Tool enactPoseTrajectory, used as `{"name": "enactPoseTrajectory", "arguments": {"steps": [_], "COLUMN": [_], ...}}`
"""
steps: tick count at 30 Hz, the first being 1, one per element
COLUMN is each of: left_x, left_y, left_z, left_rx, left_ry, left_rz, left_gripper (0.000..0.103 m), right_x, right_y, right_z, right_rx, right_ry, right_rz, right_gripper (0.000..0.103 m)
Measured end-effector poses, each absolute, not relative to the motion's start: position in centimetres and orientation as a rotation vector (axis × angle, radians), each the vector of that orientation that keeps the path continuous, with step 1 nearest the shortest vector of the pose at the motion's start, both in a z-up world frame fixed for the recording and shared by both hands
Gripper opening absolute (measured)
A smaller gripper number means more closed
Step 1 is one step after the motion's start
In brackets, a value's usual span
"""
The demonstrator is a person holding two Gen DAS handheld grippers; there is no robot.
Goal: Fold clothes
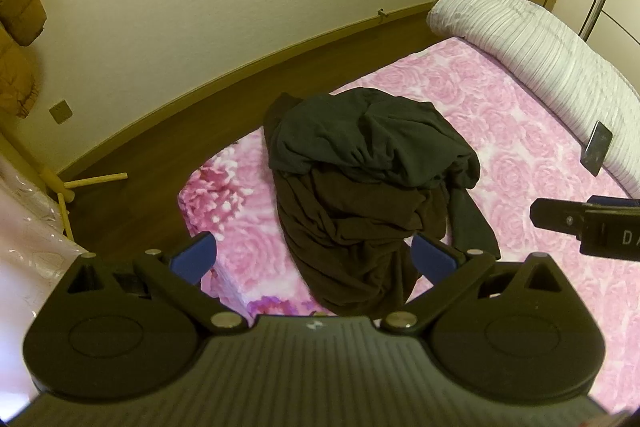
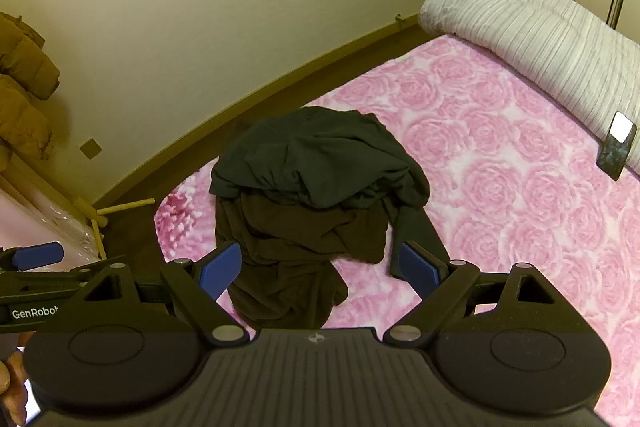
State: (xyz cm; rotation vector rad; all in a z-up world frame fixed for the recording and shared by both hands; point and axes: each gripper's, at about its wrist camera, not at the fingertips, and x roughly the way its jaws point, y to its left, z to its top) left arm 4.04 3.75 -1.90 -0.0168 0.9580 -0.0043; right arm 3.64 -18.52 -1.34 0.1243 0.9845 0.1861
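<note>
Hovering with fingers spread wide and empty, left tongs and right tongs face the dark clothes — heaped near the bed corner.

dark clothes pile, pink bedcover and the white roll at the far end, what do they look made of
Dark clothes: soft matte knit, probably cotton jersey; it slumps in fine limp wrinkles with no shine. Pink bedcover: plush, fleece-like fabric, going by its raised rose texture. White roll: thick padded quilt or duvet with a ribbed surface; the fibre cannot be told.
</note>
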Motion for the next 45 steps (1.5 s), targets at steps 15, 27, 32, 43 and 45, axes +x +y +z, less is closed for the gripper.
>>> {"name": "enactPoseTrajectory", "arguments": {"steps": [15,27,32,43,45], "left_x": [11.9,24.7,26.9,27.9,27.6], "left_y": [6.8,4.9,5.3,6.9,6.9], "left_z": [-6.5,-20.8,-23.1,-17.2,-15.1], "left_rx": [0.258,0.632,0.652,0.539,0.513], "left_ry": [0.894,0.848,0.844,0.775,0.733], "left_rz": [-0.191,-0.657,-0.782,-0.784,-0.783], "left_gripper": [0.102,0.075,0.025,0.011,0.011], "right_x": [7.8,19.9,24.8,29.0,28.0], "right_y": [-20.5,-19.8,-19.8,-19.0,-18.9], "right_z": [-3.8,-14.6,-19.5,-20.2,-17.7], "right_rx": [0.039,-0.113,-0.115,0.0,0.016], "right_ry": [0.939,1.023,1.036,1.111,1.057], "right_rz": [0.201,0.128,0.151,0.186,0.189], "right_gripper": [0.088,0.087,0.087,0.008,0.006]}}
